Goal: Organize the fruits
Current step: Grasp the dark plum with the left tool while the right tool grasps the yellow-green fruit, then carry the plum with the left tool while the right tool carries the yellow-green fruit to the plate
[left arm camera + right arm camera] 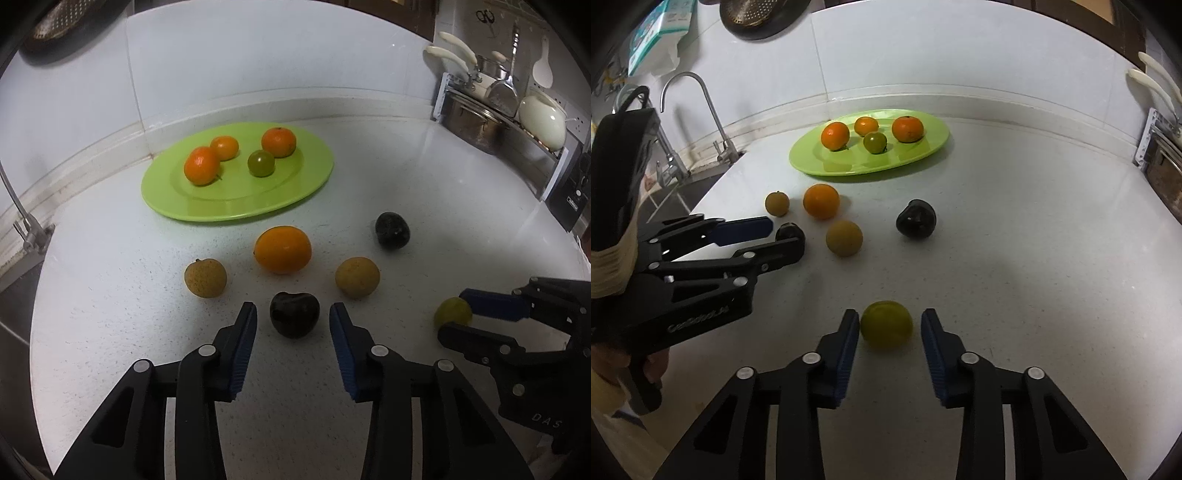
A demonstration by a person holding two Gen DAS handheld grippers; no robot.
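Note:
A green plate at the back of the counter holds three oranges and a small green fruit. My left gripper is open around a dark plum, not touching it. My right gripper is open around a yellow-green fruit. Loose on the counter lie an orange, two tan round fruits and a second dark plum.
A sink with a tap lies to the left of the counter. A rack with pots and utensils stands at the back right. A tiled wall runs behind the plate. A colander hangs on the wall.

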